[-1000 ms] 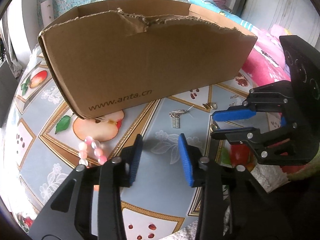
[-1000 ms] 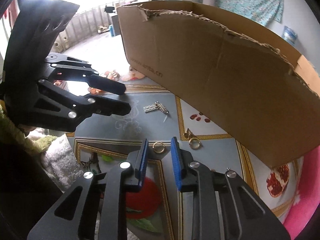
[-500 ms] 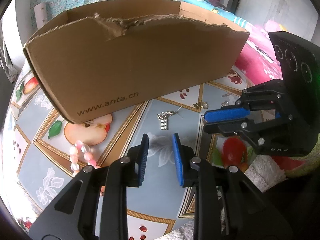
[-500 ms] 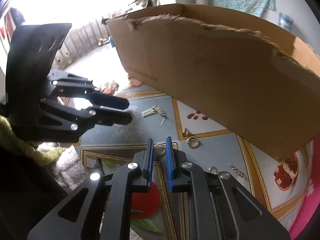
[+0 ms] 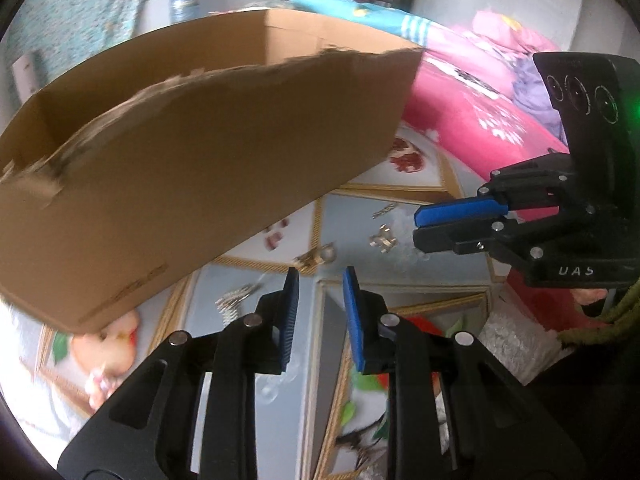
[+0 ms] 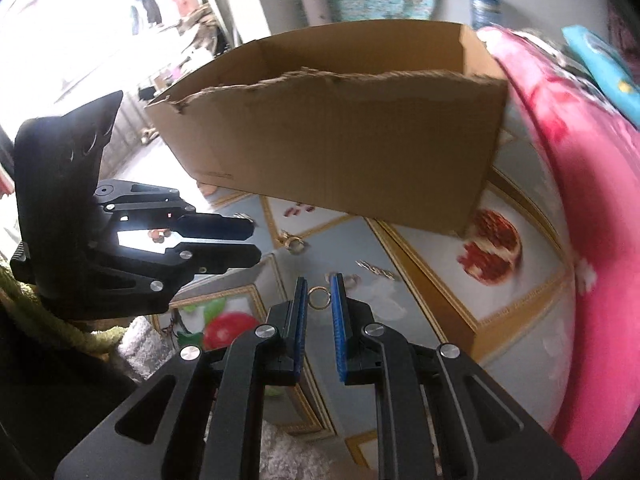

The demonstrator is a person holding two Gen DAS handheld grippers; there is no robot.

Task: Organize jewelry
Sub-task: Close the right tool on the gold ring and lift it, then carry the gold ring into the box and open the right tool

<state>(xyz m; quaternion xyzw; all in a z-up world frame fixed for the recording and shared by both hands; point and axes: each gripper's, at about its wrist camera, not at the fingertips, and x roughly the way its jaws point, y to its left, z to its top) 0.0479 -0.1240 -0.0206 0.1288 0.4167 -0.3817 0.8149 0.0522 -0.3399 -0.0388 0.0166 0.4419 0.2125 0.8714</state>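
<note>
Just ring (image 6: 319, 298) beyond right hand-held gripper (image 6: 319, 288)

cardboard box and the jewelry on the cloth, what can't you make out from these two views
- Cardboard box contents: both views, its near wall hides the inside.
- Printed lettering on the box: both views, motion blur.
- Pink bead bracelet: left wrist view, smeared by blur.
- Small silver pieces: left wrist view, too blurred to name.
- Gold ring: right wrist view, seen between the right gripper fingers; contact unclear.
</note>
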